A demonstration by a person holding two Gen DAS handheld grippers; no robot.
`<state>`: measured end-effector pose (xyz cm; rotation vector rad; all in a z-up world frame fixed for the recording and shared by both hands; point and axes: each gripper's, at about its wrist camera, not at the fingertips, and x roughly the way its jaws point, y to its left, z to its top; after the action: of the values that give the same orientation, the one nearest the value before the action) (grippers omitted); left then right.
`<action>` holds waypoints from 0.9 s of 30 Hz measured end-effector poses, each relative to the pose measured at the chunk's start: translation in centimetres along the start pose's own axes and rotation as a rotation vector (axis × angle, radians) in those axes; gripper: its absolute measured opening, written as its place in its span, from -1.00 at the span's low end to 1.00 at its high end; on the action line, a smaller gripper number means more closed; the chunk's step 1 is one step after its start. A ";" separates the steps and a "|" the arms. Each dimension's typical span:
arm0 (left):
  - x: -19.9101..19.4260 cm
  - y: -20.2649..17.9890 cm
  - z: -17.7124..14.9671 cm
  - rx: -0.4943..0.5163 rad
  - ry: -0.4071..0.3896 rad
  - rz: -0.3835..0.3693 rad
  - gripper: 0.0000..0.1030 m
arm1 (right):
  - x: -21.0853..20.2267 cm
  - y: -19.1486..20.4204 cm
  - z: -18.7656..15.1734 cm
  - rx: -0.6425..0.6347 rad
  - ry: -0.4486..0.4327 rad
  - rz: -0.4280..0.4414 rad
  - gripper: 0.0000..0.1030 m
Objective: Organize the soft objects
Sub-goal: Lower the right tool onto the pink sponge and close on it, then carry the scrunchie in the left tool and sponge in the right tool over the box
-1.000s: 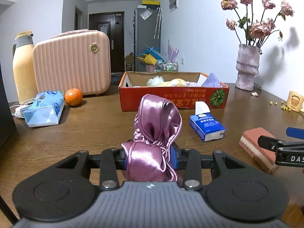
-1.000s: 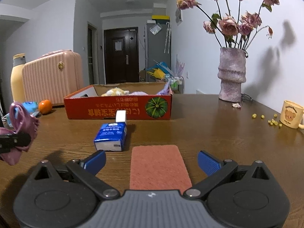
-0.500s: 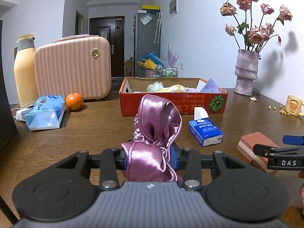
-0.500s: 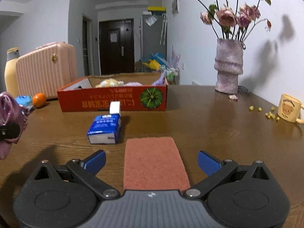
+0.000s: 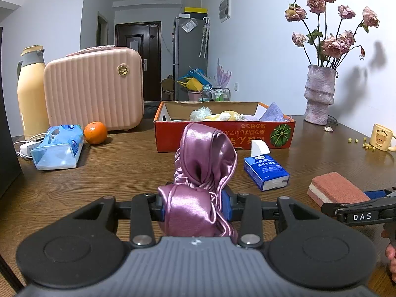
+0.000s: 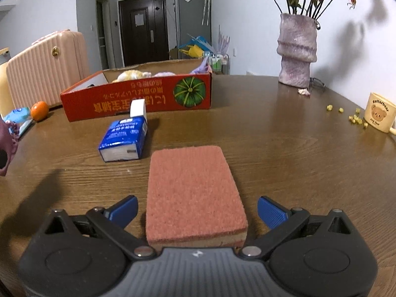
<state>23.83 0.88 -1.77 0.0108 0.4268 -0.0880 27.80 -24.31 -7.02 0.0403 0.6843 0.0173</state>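
My left gripper is shut on a bunched pink satin cloth, held above the wooden table. My right gripper stands open, its blue pads on either side of the near end of a red-brown sponge lying flat on the table, apart from it. In the left wrist view the same sponge lies at the right with the right gripper over it. A red cardboard box holding several soft items sits at the back. A blue tissue pack lies in front of it.
A pink ribbed case, a yellow thermos, an orange and a light-blue wipes pack stand at the left. A vase of dried roses, a bear mug and small yellow bits are at the right.
My right gripper has tipped downward and come closer over the sponge, which now reaches in between its pads. The left gripper and the satin cloth have not moved.
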 end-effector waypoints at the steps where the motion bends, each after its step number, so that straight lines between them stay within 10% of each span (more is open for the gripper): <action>1: 0.0 0.0 0.0 0.001 0.000 -0.001 -0.23 | 0.1 0.0 0.0 0.001 0.009 0.001 1.00; 11: 0.0 0.0 0.0 0.001 -0.001 -0.001 -0.23 | 0.3 0.1 0.0 -0.008 0.026 0.004 1.00; 17: -0.1 -0.1 -0.1 0.005 -0.001 -0.003 -0.23 | -0.2 0.4 0.0 -0.029 -0.007 0.020 0.35; 27: -0.1 -0.1 -0.1 0.002 -0.005 -0.002 -0.23 | -2.1 1.1 -0.2 -0.073 -0.124 0.049 0.34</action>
<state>23.70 0.75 -1.80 0.0125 0.4215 -0.0909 26.04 -23.25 -5.80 -0.0124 0.5578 0.0865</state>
